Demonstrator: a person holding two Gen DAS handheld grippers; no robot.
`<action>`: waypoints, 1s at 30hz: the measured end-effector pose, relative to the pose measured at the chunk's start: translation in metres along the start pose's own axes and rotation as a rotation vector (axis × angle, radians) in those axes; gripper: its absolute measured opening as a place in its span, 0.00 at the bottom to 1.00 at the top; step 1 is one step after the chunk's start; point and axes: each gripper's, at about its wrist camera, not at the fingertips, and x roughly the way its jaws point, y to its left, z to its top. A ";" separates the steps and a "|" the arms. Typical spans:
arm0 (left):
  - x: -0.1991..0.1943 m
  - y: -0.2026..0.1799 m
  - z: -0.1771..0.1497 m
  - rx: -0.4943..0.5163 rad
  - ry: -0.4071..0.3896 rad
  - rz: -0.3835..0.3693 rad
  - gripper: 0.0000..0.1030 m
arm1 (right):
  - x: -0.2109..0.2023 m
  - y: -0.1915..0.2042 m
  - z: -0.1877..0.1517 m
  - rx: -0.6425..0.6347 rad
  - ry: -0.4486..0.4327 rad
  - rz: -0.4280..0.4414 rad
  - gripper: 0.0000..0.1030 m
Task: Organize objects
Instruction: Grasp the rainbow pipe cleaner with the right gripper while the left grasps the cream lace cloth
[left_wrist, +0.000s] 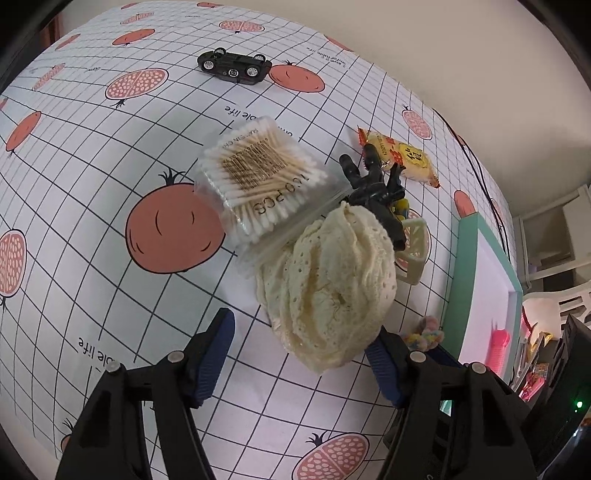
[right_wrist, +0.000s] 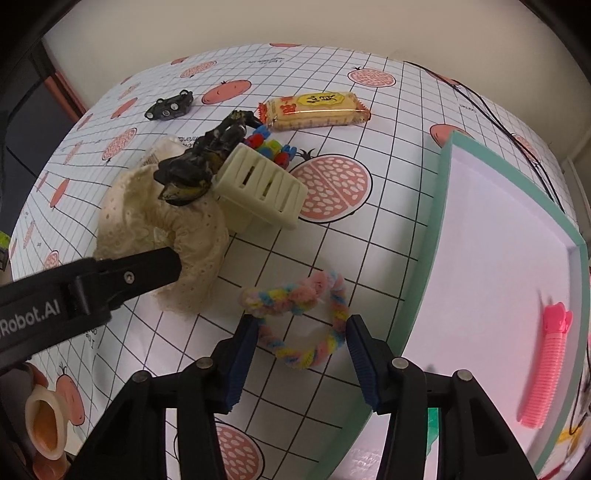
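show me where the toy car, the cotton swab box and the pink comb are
toy car (left_wrist: 234, 65), left wrist view, on its upturned underside.
cotton swab box (left_wrist: 263, 181), left wrist view, on the clear lid.
pink comb (right_wrist: 546, 365), right wrist view, mid-row of teeth.

A crumpled cream lace cloth (left_wrist: 328, 288) hides the near corner of a clear plastic box of cotton swabs (left_wrist: 258, 177) and the lower part of a black jointed toy figure (left_wrist: 376, 184). At 3 o'clock, the picture edge cuts off a teal-rimmed white tray (left_wrist: 480, 266). In the right wrist view, a cream slatted plastic basket (right_wrist: 262, 188) covers part of a string of coloured beads (right_wrist: 273, 147); the yellow snack packet's (right_wrist: 314, 109) lettering is too small to read.
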 end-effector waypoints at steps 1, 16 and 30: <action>0.000 0.000 0.000 -0.003 0.002 0.000 0.68 | 0.000 0.001 0.000 -0.005 0.001 -0.002 0.53; -0.002 0.006 -0.001 -0.018 0.009 -0.014 0.44 | 0.002 0.012 -0.002 -0.059 0.012 -0.055 0.50; -0.018 -0.001 -0.001 -0.023 -0.066 -0.040 0.14 | -0.006 0.003 0.001 -0.022 -0.002 -0.032 0.45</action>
